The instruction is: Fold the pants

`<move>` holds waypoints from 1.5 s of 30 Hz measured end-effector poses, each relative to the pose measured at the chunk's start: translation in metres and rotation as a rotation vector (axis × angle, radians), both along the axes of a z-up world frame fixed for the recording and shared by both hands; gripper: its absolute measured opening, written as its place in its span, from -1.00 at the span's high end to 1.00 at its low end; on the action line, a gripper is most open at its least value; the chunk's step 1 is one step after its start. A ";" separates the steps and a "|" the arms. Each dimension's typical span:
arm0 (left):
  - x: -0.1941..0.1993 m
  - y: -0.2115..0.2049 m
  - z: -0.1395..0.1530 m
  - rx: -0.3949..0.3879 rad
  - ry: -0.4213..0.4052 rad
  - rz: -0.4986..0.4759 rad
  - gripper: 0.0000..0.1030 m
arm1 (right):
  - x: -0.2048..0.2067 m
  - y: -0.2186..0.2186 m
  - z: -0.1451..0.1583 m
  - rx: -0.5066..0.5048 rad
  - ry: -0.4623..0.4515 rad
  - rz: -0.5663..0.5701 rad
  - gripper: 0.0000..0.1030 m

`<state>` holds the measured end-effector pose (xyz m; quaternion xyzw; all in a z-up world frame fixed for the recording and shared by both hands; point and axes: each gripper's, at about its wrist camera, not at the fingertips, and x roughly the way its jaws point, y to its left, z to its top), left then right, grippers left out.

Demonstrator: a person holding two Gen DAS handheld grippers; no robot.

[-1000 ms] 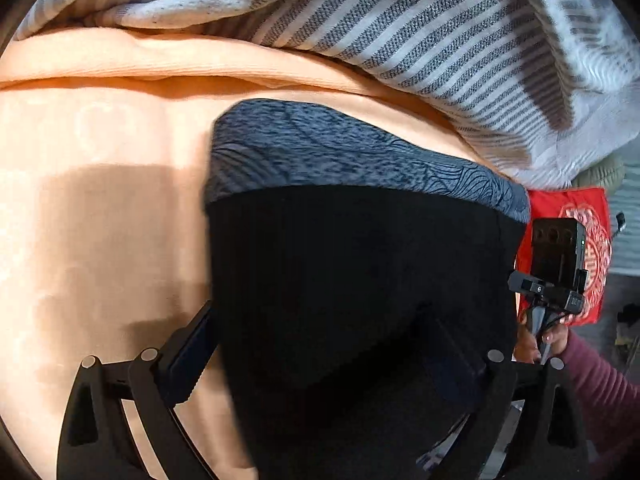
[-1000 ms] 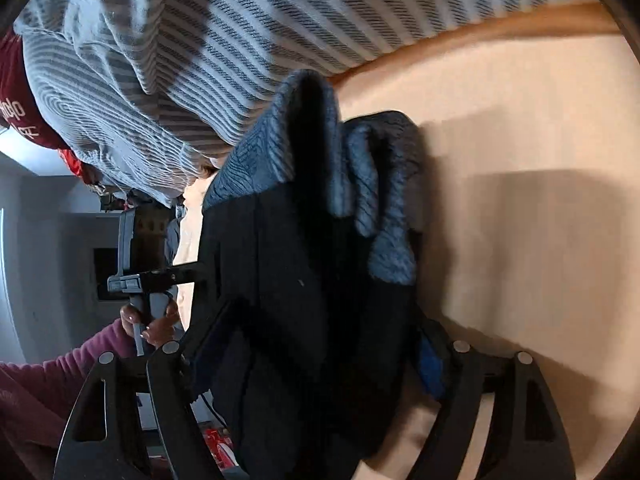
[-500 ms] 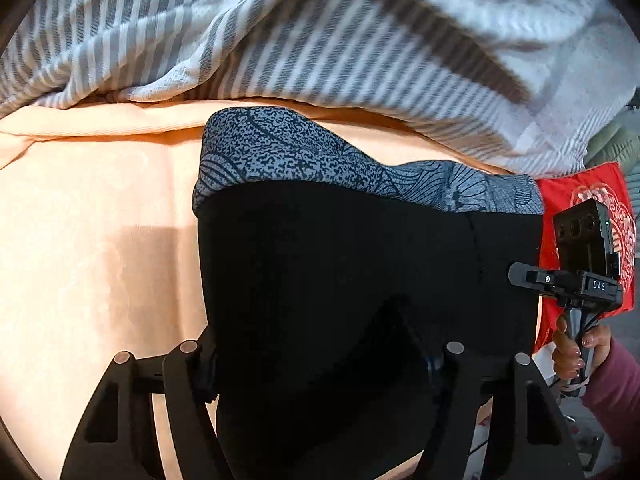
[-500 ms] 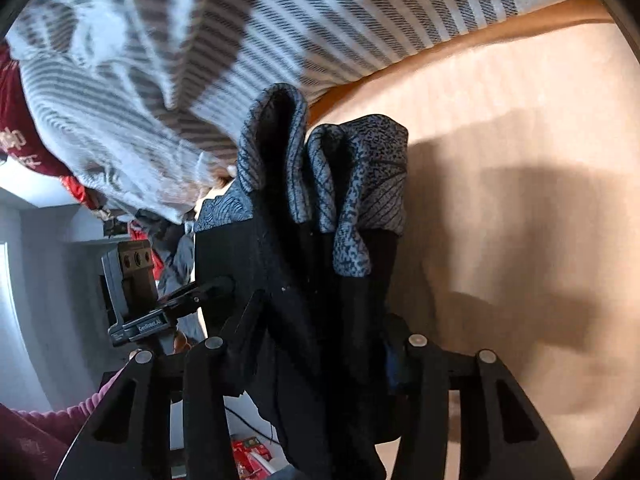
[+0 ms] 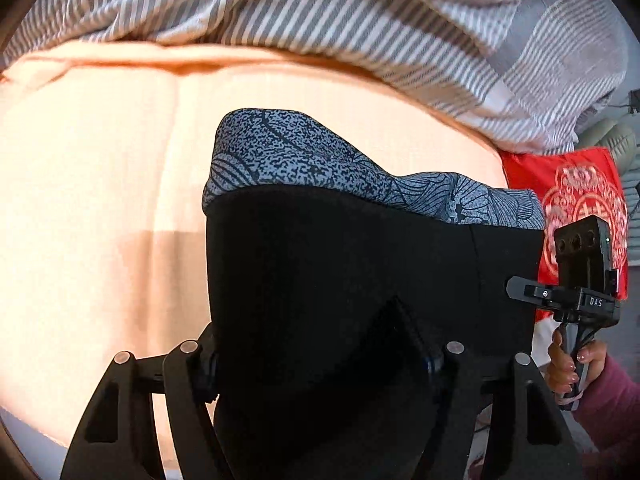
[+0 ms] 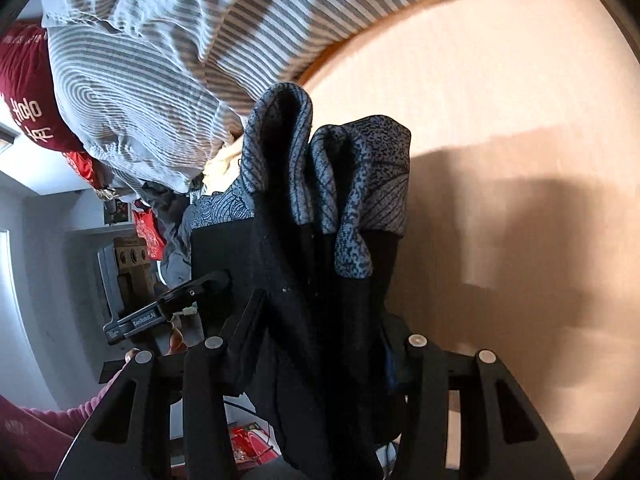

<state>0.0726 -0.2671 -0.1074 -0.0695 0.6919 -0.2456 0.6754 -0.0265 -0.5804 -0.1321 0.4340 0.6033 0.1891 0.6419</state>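
Observation:
The pants are black with a grey-blue patterned band along the far edge. They hang lifted over the peach bed sheet. My left gripper is shut on the black cloth, which drapes over its fingers. My right gripper is shut on the bunched pants, with the patterned band folded in loops above it. The right gripper's body shows at the right of the left wrist view, the left one at the left of the right wrist view.
A grey and white striped duvet lies bunched along the far side of the bed, also in the right wrist view. A red cushion with a pale emblem sits beyond the bed. Red items and floor clutter lie below.
Both grippers have pulled back with the pants, so the patterned band sits farther from the striped duvet and more peach sheet shows. The grip on the cloth is unchanged.

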 end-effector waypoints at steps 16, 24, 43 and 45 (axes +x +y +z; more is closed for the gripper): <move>-0.036 0.027 -0.002 0.099 -0.062 -0.054 -0.39 | -0.034 0.007 -0.003 -0.314 0.067 -0.063 -0.23; -0.066 0.002 0.035 0.156 -0.189 -0.116 -0.39 | -0.064 -0.006 0.039 -0.533 0.094 -0.175 0.38; -0.081 -0.032 -0.012 0.342 -0.219 -0.128 -0.64 | -0.047 0.049 0.015 -0.651 0.072 -0.044 0.34; -0.082 -0.033 -0.009 0.353 -0.219 -0.138 -0.64 | -0.047 0.052 0.016 -0.658 0.076 -0.040 0.34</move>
